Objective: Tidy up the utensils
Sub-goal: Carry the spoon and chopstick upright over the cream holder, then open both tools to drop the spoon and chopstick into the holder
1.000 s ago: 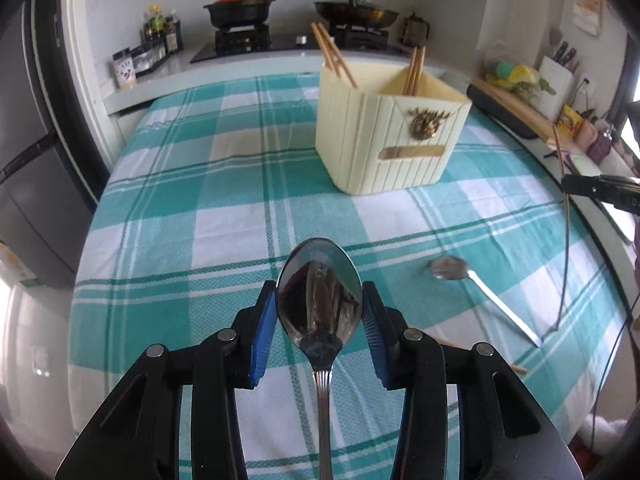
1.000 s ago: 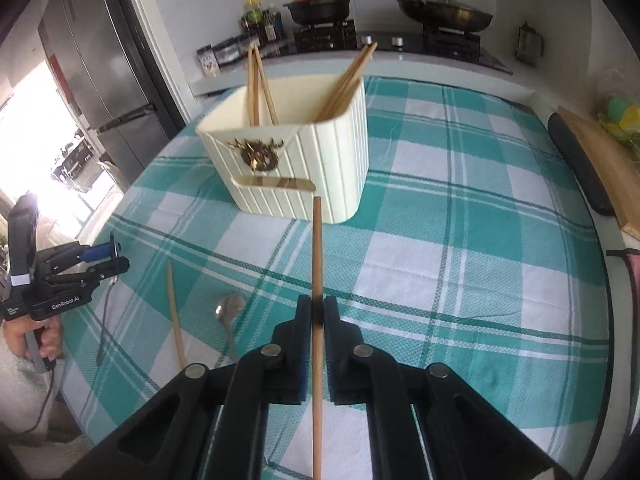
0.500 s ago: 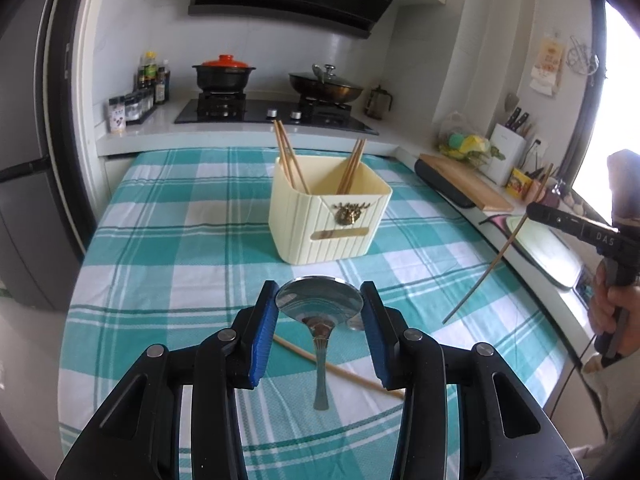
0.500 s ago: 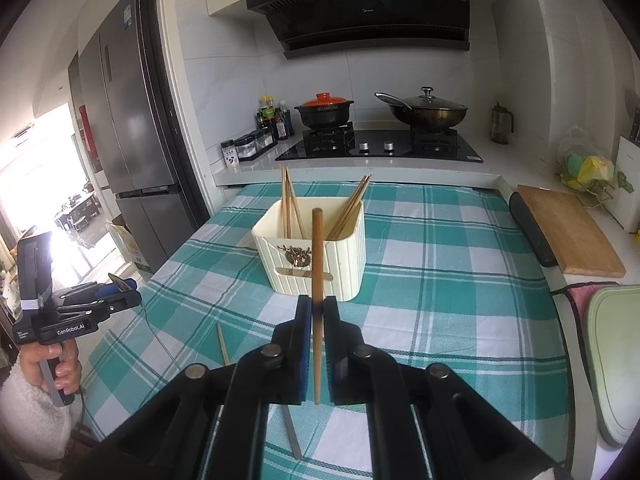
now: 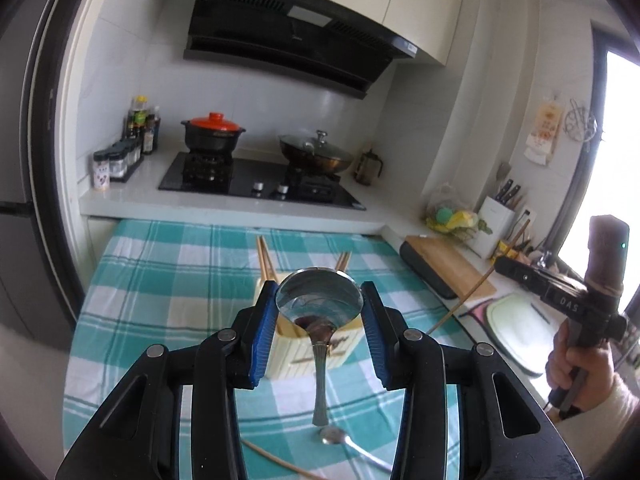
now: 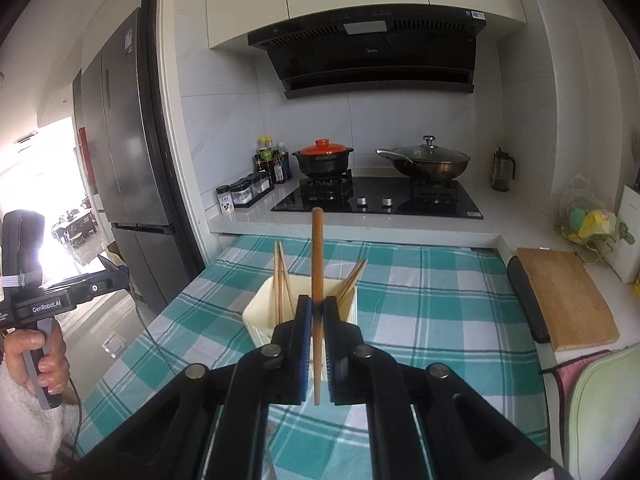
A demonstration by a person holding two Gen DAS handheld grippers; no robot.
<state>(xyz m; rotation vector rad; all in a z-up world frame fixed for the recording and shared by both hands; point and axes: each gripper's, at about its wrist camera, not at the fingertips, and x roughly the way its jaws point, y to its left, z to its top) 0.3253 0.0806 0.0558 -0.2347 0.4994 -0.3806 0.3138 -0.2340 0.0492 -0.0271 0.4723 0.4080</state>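
Spoon (image 5: 319, 302): steel, stiff, slick; left claw (image 5: 320, 334) pinches the bowl, handle hanging toward 6; the neck would grip surer. Chopstick (image 6: 317, 280): light wood, upright in the closed right claw (image 6: 317, 356). Holder (image 6: 260, 316) at 12.

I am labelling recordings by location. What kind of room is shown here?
Most likely a home kitchen: a black gas hob carries a black pot with an orange lid, and a black extractor hood hangs above.
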